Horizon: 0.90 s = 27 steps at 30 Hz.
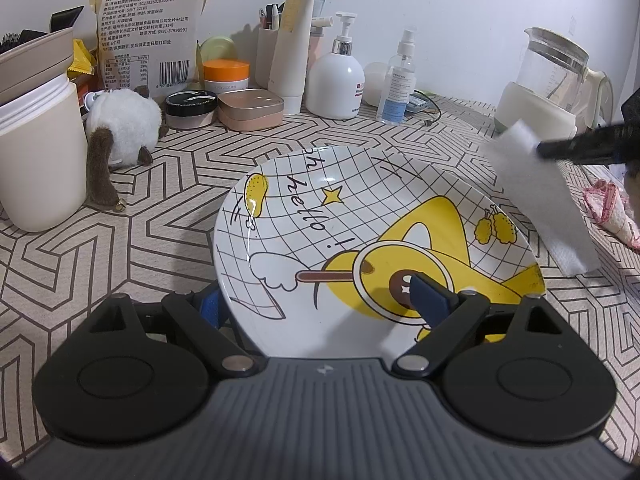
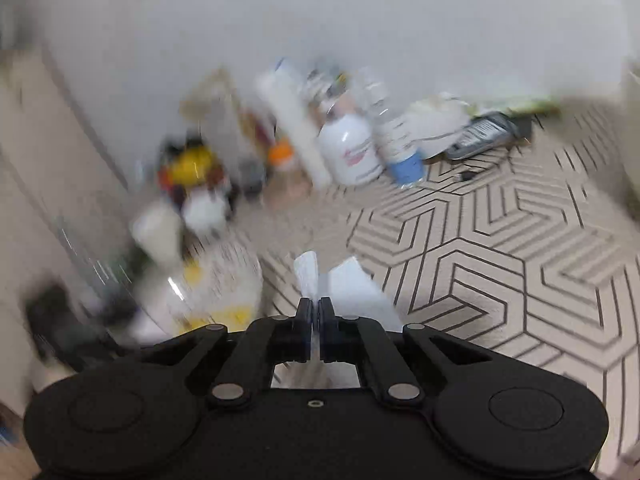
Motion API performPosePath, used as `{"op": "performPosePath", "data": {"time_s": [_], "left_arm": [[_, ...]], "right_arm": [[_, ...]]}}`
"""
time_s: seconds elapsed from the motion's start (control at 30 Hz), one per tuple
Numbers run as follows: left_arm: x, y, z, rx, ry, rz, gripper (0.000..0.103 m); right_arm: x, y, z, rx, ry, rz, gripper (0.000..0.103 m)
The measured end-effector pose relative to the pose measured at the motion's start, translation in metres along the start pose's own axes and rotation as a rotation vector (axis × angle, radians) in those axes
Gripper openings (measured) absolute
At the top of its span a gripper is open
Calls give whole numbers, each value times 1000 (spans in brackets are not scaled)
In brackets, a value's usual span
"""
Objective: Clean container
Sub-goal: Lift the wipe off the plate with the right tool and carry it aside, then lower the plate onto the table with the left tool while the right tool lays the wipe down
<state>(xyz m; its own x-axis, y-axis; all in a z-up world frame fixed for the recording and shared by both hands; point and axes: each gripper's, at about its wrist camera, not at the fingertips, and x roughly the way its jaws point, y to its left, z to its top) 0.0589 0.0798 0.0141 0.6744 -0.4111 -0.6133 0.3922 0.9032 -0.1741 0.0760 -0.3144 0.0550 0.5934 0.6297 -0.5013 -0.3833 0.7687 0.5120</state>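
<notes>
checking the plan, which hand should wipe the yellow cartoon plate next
Right. The right gripper is shut on the white paper towel beside the yellow cartoon plate; the left gripper straddles the plate's rim, steadying it.

Reading "hello!" in black handwriting across the plate, with "oh" at its far rim. Showing on the snack bag printed Chinese text, a barcode, "GB/T 22165", "SC11835018200764" and "0591-37998991". Remaining too blurred elsewhere.

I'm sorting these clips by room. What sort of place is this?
Probably a bedroom or dorm desk used as a dressing table, not a kitchen. Against the wall stand a pump bottle, a spray bottle and cosmetic jars, beside a plush toy, on a patterned tablecloth.
</notes>
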Motion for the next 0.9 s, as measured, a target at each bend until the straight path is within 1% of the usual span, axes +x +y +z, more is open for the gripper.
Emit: {"op": "performPosePath", "data": {"time_s": [0.03, 0.07, 0.1, 0.13, 0.2, 0.23, 0.27, 0.3, 0.37, 0.4, 0.43, 0.5, 0.53, 0.57, 0.6, 0.63, 0.7, 0.83, 0.9], "left_arm": [[0, 0, 0, 1, 0, 1, 91], [0, 0, 0, 2, 1, 2, 91], [0, 0, 0, 4, 2, 3, 91], [0, -1, 0, 5, 2, 5, 91], [0, -1, 0, 7, 3, 6, 91], [0, -1, 0, 7, 3, 6, 91], [0, -2, 0, 7, 3, 7, 91], [0, -2, 0, 8, 4, 7, 92], [0, -2, 1, 8, 5, 3, 93], [1, -2, 1, 8, 6, 1, 94], [1, -3, 1, 10, 7, 1, 94], [1, -4, 1, 13, 9, 3, 94], [1, -4, 1, 14, 10, 3, 95], [1, -4, 1, 15, 11, 2, 95], [1, -4, 1, 15, 12, 0, 96], [1, -4, 1, 16, 13, 0, 96], [1, -5, 1, 19, 15, -1, 98], [3, -7, 2, 31, 25, 4, 101], [3, -9, 2, 40, 31, 16, 103]], "right_arm": [[-6, -10, 3, 57, -23, 27, 4], [-11, -18, 3, 95, -35, 29, 4], [-16, -24, 4, 108, -41, 1, 6], [-21, -27, 4, 80, -46, -72, 12], [-21, -25, 3, -9, -46, -234, 17], [-21, -24, 0, -46, -51, -303, 31], [-21, -22, -4, -65, -63, -338, 51], [-22, -22, -7, -62, -64, -332, 57], [-20, -18, -14, -37, -39, -265, 58], [-17, -14, -19, -42, -15, -246, 59], [-14, -10, -23, -58, 6, -256, 60], [-3, 0, -33, -107, 44, -324, 61], [3, 3, -37, -124, 55, -345, 63], [3, 7, -41, -154, 37, -348, 66], [5, 10, -44, -180, 39, -337, 68], [5, 13, -47, -200, 38, -325, 69], [16, 21, -48, -238, 39, -317, 69], [47, 49, -53, -371, 90, -343, 69], [53, 61, -56, -401, 105, -342, 69]]}}
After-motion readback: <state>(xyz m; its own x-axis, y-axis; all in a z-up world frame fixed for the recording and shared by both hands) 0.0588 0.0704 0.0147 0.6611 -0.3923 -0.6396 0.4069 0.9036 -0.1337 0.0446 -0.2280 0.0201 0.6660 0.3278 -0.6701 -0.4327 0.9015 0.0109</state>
